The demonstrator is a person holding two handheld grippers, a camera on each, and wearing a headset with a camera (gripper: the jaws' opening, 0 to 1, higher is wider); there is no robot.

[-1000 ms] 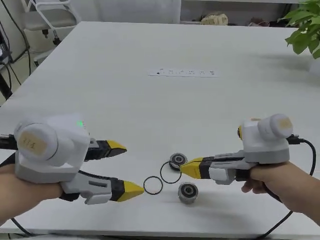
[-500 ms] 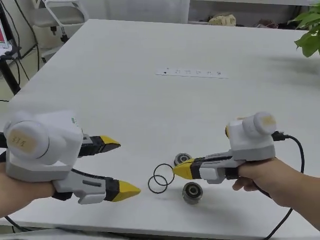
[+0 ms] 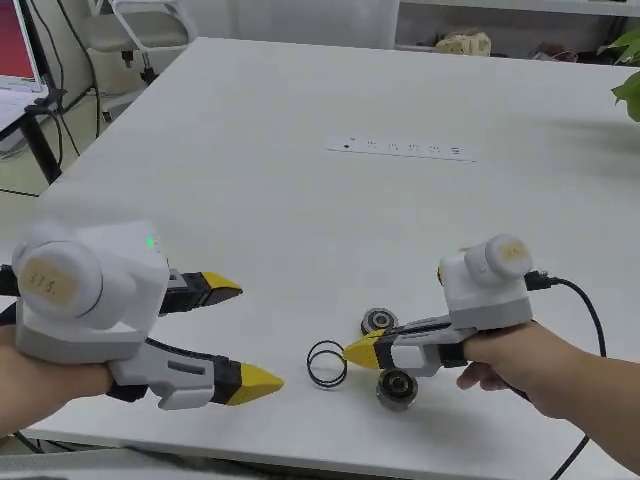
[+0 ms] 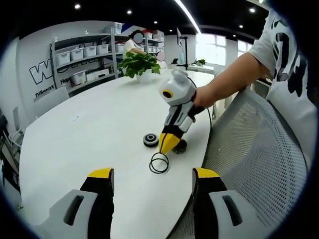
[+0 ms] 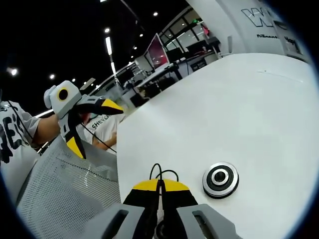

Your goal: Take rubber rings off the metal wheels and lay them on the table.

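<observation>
Head view: 2 rubber rings [image 3: 327, 362] lie overlapped on the table [image 3: 300, 180] beside 2 metal wheels [image 3: 379, 320]. Right gripper [image 3: 352, 352]: jaws closed at the ring edge, grip unconfirmed. Left gripper [image 3: 252, 335]: wide open, empty. Probable step: final placement. Next: release, retract without dragging.

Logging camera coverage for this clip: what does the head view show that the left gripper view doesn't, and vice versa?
Head view adds the person's left hand around the left gripper's white housing. Left gripper view adds shelves of white bins and a mesh chair back. Shared: the right gripper, shut, two rubber rings by its tip, and the metal wheels.
</observation>
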